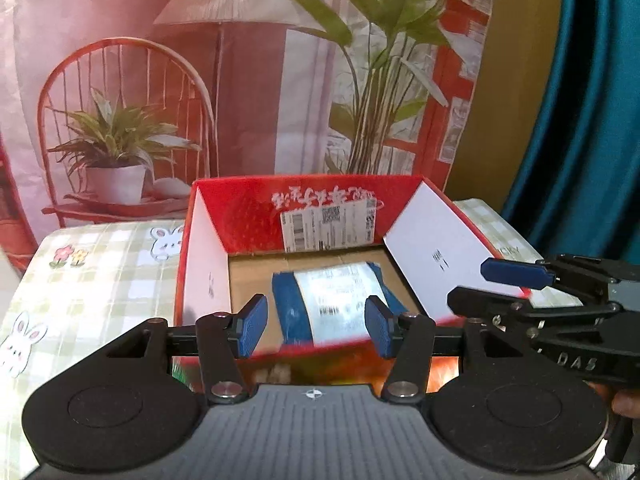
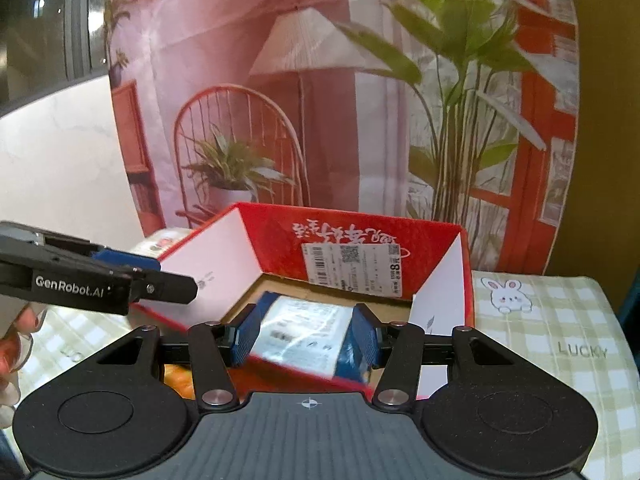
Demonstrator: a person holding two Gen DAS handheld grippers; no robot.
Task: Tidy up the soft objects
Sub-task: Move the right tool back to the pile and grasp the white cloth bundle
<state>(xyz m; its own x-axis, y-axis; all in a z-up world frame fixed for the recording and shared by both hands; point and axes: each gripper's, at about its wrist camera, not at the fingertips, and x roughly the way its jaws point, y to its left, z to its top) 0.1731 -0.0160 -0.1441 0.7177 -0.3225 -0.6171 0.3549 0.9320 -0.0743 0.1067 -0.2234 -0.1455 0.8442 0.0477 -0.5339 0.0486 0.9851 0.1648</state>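
Low in the left wrist view your left gripper [image 1: 314,330] stands part open with nothing between its pads — the blue parcel [image 1: 332,304] seen through the gap lies beyond it, on the cardboard floor of the red box [image 1: 320,200] at mid-frame. In the right wrist view your right gripper [image 2: 306,338] also stands part open over the near rim; the parcel [image 2: 308,332] fills the gap between its blue pads, and blur keeps me from saying whether they touch it, though it looks to rest in the box rather than hang from them. Each gripper shows at the edge of the other's view, one either side of the box.

So the parcel is in, and by my reading you are at the release end of this placement. Next, draw both grippers back clear of the box walls and flaps, then look for another soft item — none shows on the checked cloth [image 2: 560,320] in either view. Behind the box hangs a printed backdrop [image 1: 160,80].
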